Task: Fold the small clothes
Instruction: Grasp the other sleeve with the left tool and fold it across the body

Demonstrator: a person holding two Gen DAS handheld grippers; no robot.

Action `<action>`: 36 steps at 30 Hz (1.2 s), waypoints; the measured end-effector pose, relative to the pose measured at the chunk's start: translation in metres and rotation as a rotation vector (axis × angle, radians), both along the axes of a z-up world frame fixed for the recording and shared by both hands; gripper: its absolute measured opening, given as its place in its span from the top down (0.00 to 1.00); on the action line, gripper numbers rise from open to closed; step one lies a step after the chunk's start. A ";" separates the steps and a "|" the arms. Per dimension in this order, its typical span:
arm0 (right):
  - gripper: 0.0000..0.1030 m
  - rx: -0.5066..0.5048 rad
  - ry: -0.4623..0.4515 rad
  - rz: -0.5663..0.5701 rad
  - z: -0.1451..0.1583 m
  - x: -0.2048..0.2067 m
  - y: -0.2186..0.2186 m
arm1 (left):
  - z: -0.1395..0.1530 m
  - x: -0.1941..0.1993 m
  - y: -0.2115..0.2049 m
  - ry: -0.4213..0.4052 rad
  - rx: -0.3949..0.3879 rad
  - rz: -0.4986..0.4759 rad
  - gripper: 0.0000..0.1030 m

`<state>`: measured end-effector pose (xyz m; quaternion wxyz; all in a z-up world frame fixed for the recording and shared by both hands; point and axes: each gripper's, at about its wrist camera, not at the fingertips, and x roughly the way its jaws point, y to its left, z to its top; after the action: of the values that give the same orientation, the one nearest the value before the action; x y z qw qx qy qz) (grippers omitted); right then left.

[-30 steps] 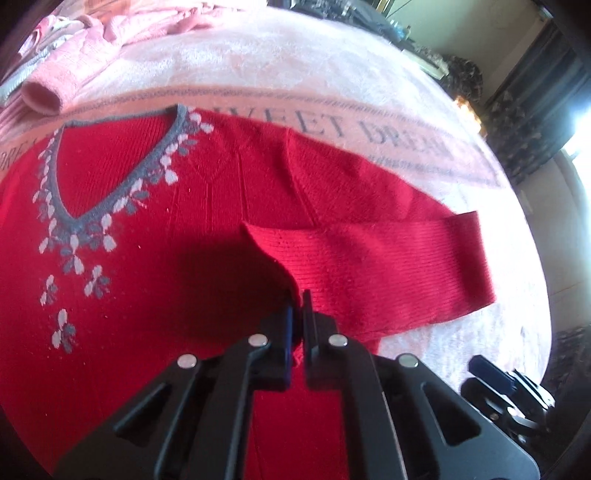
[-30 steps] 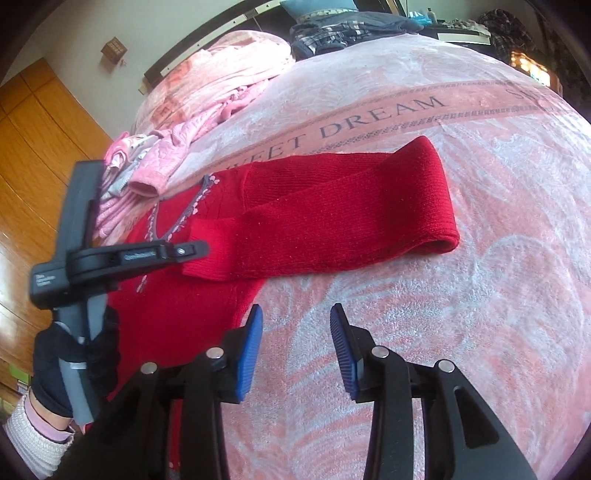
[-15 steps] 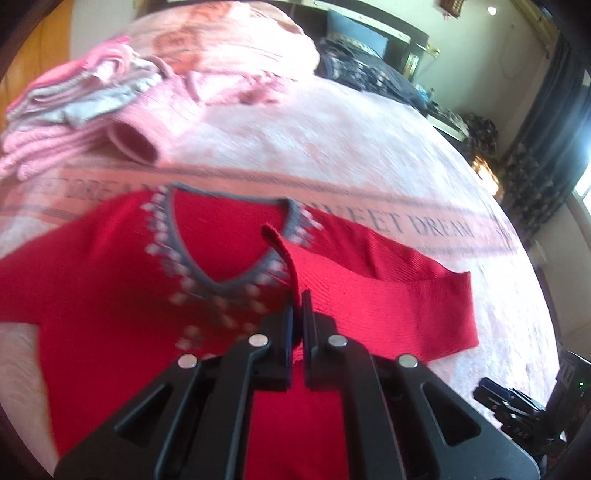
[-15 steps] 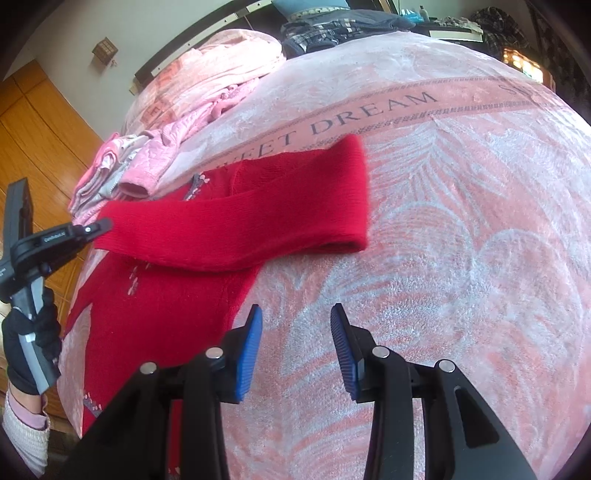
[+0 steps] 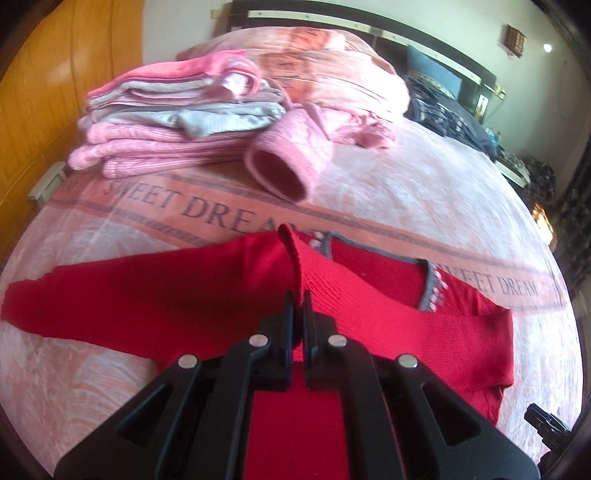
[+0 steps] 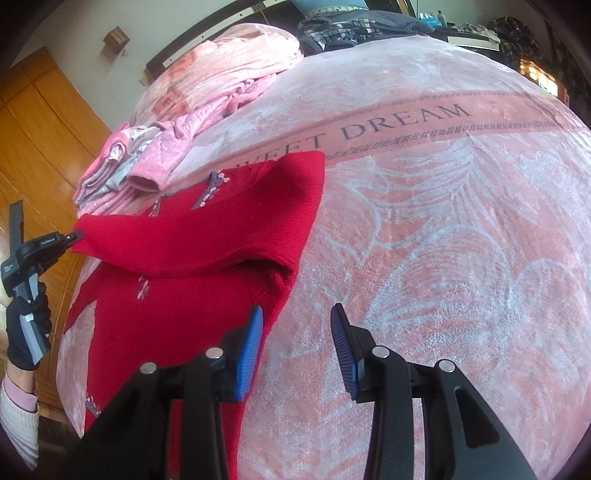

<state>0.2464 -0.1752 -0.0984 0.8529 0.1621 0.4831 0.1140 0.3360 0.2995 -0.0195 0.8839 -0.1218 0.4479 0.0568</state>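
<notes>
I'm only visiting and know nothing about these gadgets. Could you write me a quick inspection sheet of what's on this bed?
Surface: pink blanket printed SWEET DREAM.
Job's things: red sweater lying flat, its sleeve drawn across the chest.
Clutter: stack of folded pink and grey clothes; loose pink garment; dark plaid bedding at the far end.
Grippers: left gripper shut on the sleeve's cuff; right gripper open over the sweater's edge, holding nothing.
Cables: nothing seen.
Surroundings: wooden wardrobe, dark headboard.

Red sweater, grey-trimmed neckline
</notes>
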 end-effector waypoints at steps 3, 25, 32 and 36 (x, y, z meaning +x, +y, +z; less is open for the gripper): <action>0.62 0.004 -0.003 0.008 0.002 0.009 0.008 | -0.011 0.003 0.022 0.027 0.002 0.042 0.98; 0.61 -0.014 0.115 0.082 -0.024 0.080 0.049 | -0.084 0.000 0.099 0.210 -0.106 0.154 0.83; 0.54 0.002 0.068 0.117 0.002 0.083 0.075 | -0.058 0.009 0.060 0.134 -0.172 0.030 0.80; 0.54 -0.043 0.122 0.117 -0.018 0.089 0.088 | -0.082 0.023 0.033 0.184 -0.173 -0.016 0.80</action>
<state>0.3350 -0.0868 -0.1162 0.8169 0.1219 0.5452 0.1432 0.3590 0.3326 -0.1010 0.8256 -0.1883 0.5315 0.0220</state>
